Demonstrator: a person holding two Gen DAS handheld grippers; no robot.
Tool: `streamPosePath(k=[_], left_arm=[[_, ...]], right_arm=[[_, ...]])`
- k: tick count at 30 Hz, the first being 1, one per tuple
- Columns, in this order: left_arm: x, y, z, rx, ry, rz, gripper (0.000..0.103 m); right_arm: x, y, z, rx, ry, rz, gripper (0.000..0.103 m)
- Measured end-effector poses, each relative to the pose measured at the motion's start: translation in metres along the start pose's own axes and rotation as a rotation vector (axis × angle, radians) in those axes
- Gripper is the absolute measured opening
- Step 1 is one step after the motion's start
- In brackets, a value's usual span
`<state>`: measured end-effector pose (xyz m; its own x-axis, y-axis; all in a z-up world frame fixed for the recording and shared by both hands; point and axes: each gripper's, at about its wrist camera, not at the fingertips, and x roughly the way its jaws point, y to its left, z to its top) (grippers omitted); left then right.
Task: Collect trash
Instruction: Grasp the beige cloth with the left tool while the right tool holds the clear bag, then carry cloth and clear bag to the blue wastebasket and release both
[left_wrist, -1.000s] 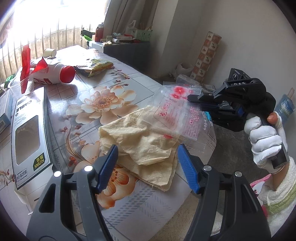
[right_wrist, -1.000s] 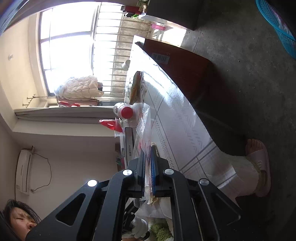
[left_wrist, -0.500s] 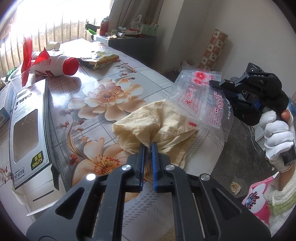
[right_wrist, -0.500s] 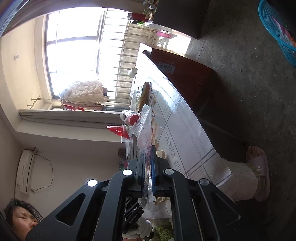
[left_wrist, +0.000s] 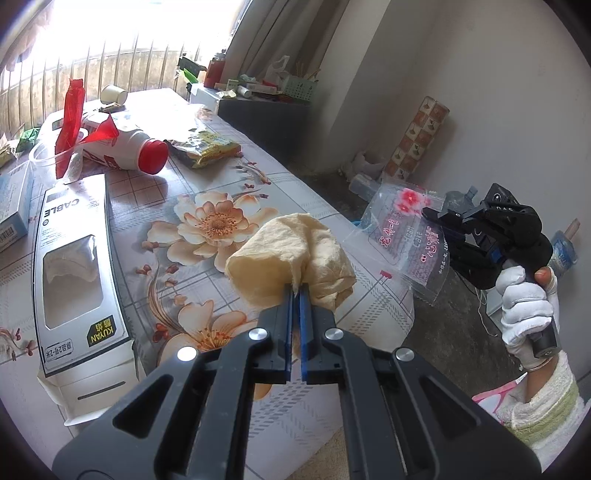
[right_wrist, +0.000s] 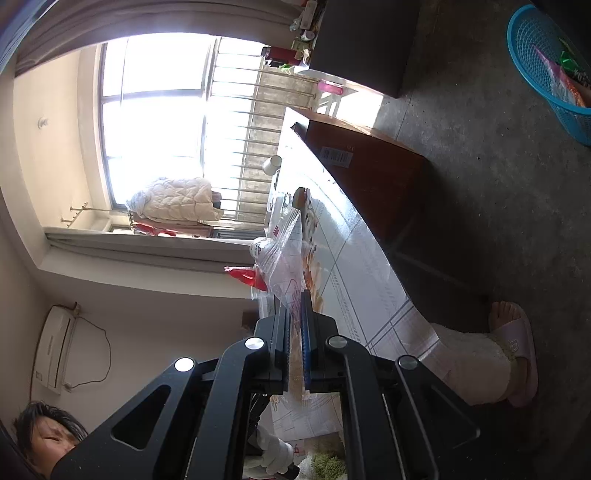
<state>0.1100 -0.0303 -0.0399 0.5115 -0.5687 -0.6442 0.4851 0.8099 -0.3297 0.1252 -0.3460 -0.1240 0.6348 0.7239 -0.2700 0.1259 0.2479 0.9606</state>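
A crumpled yellowish paper wrapper (left_wrist: 295, 254) hangs just above the flowered table (left_wrist: 207, 177), and my left gripper (left_wrist: 295, 291) is shut on its near edge. To the right, past the table's edge, my right gripper (left_wrist: 439, 225) is shut on a clear plastic bag (left_wrist: 402, 229) with red and pink print, held in a white-gloved hand (left_wrist: 524, 302). In the right wrist view that gripper (right_wrist: 295, 302) pinches the same clear bag (right_wrist: 282, 266), which sticks up in front of the table (right_wrist: 354, 258).
On the table lie a white cable box (left_wrist: 70, 273), a white bottle with a red cap (left_wrist: 125, 147), a red wrapper (left_wrist: 72, 122), a snack packet (left_wrist: 203, 147) and a paper cup (left_wrist: 112, 94). A blue basket (right_wrist: 546, 66) with trash stands on the floor. A slippered foot (right_wrist: 513, 350) is beside the table.
My left gripper shut on the yellowish wrapper and lifted it off the table, bunching it up. The right gripper with the clear bag moved right and away from the table.
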Motion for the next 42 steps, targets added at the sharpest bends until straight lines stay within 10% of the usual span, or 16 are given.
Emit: streamPosePath(k=[24, 42], left_arm=[[0.032, -0.087, 0.056, 0.170, -0.001, -0.101, 0.001], [0.211, -0.201, 0.121, 0.163, 0.316, -0.301, 0.001]], right_arm=[[-0.122, -0.055, 0.005, 0.095, -0.263, 0.017, 0.006], [-0.231, -0.138, -0.007, 0.265, -0.529, -0.009, 0.006]])
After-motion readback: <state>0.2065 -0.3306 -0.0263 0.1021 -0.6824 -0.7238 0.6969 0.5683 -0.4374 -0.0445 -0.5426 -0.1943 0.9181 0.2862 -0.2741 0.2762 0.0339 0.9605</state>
